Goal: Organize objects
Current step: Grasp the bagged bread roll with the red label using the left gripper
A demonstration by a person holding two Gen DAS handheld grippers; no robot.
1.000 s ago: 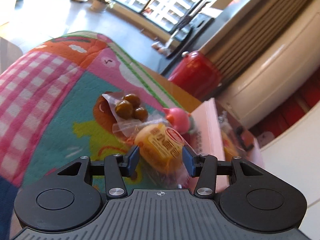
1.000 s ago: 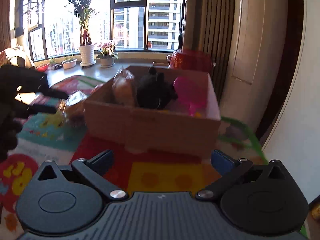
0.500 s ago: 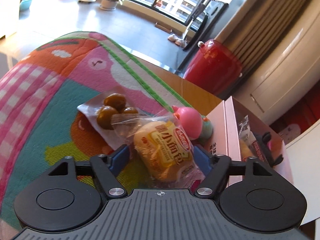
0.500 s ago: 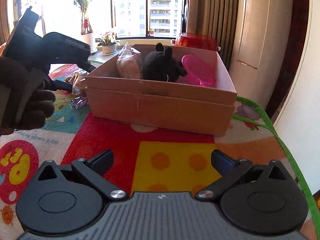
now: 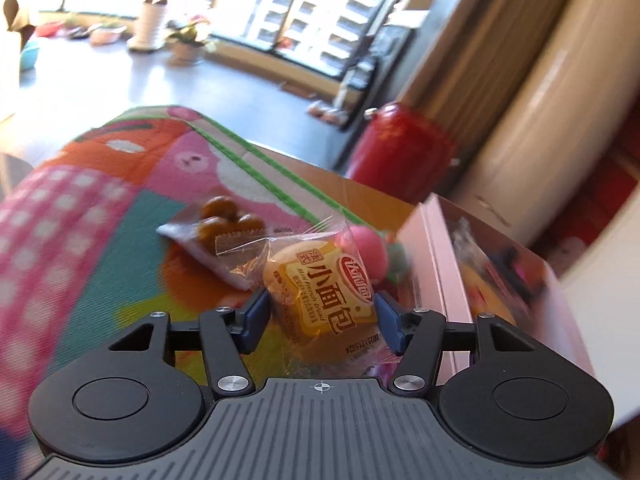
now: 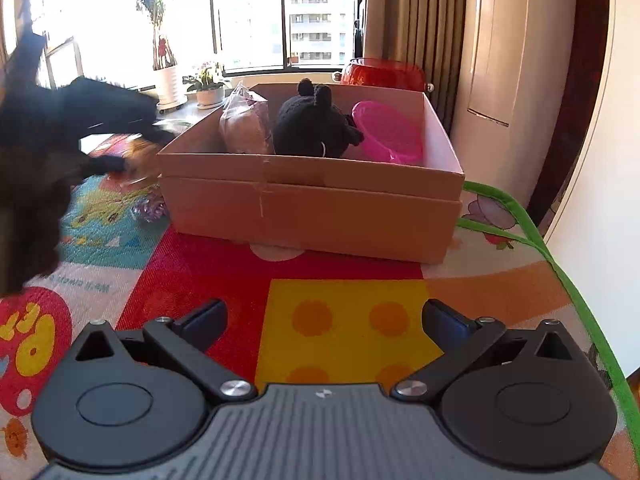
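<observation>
The left gripper (image 5: pixel 320 316) has just been closing its jaws around a little bread pack (image 5: pixel 320 292). The blue pads sit right at the sides of the wrapper, so I think it has hold of the pack. The pack is low over the colourful mat (image 5: pixel 80 208), just beside the cardboard box (image 6: pixel 312 200).

The step now is picking up the bread. Next, the pack needs lifting over the box wall and dropping inside, by the black plush toy (image 6: pixel 312 124) and the pink bowl (image 6: pixel 388 132).

The right gripper (image 6: pixel 324 320) is wide open and holds nothing.

The left view is blurry. A pink toy (image 5: pixel 368 248) hides partly behind the bread. A bag of brown balls (image 5: pixel 224 220) lies near it.
</observation>
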